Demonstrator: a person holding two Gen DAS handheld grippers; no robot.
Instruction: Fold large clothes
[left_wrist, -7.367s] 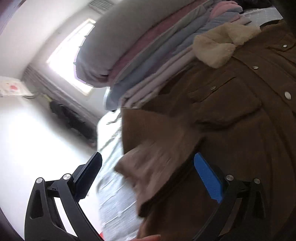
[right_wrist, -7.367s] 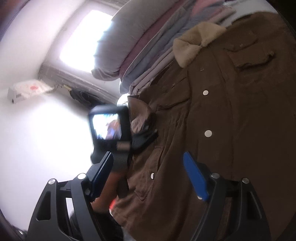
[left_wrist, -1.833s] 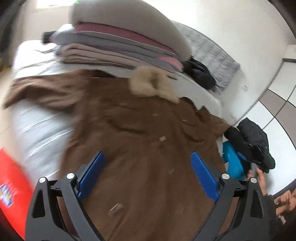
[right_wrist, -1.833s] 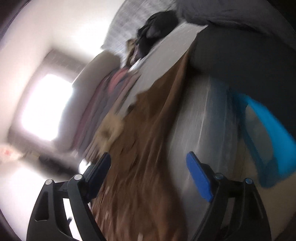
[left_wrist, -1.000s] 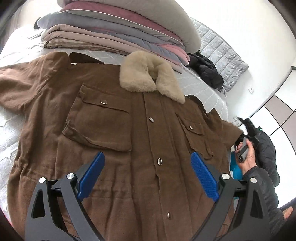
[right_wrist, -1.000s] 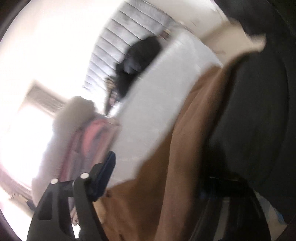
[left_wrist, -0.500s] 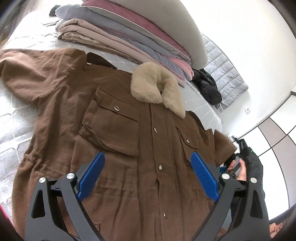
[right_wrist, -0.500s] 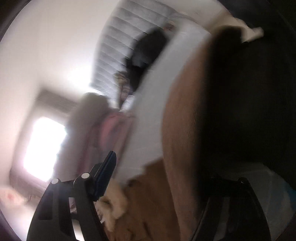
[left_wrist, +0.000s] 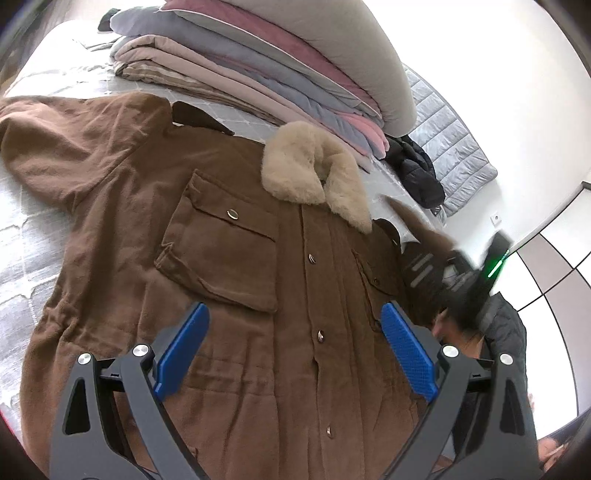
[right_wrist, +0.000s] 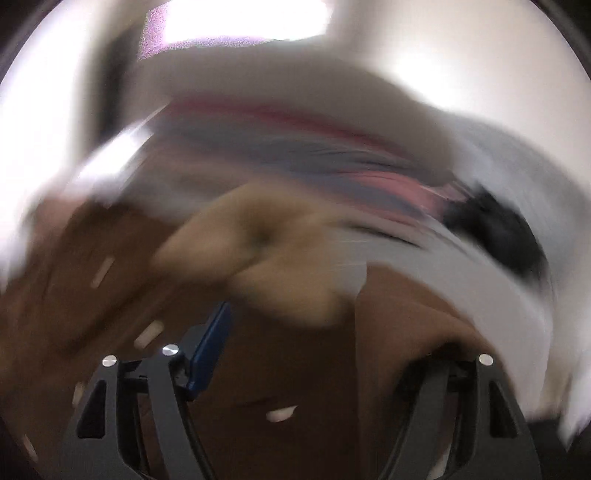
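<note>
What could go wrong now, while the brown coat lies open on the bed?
1. The sleeve draped over the right hand-held gripper, whose jaws are opening, may slip off before it is folded in.
2. The fur collar almost touches the stack of folded bedding; a pull could disturb the stack.
3. The other sleeve is wrinkled, so creases may stay.

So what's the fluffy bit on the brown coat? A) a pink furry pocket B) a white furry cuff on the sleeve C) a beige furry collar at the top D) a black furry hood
C: the brown coat lies spread out front-up on the bed, and a beige furry collar sits at its neck, just below the stack of folded bedding.
</note>
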